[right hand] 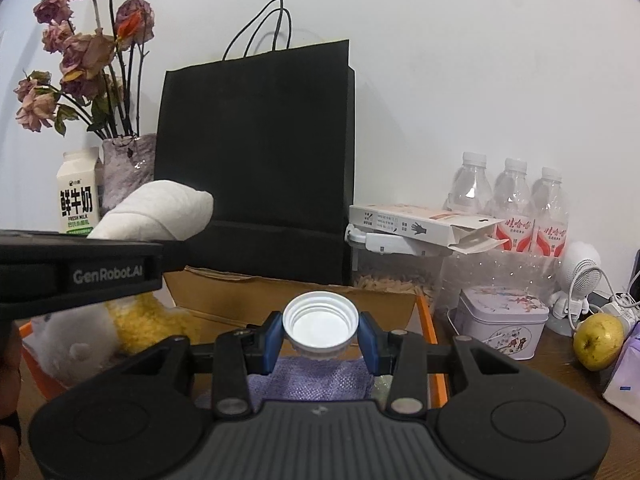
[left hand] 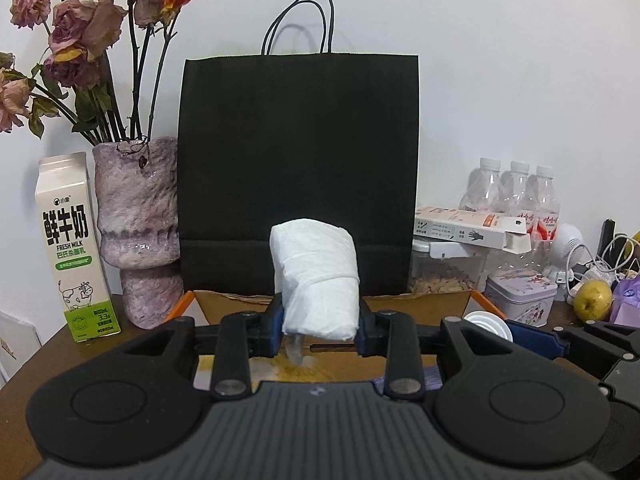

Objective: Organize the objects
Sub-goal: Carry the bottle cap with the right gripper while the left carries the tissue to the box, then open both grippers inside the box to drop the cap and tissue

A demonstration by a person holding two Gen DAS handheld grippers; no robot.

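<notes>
Left view: left gripper (left hand: pixel 320 322) clamped on tissue pack (left hand: pixel 316 280) above the box (left hand: pixel 420 304), soft, light, squeeze mid-body; right view: right gripper (right hand: pixel 320 338) pinching white cap (right hand: pixel 320 322) by its rim, rigid, slick, over purple cloth (right hand: pixel 312 376).

Even indoor light, soft shadows on wall; fisheye bending + dark vignette at corners; bg slightly soft.

Home; vase (left hand: pixel 138 224), milk carton (left hand: pixel 74 248)
</notes>
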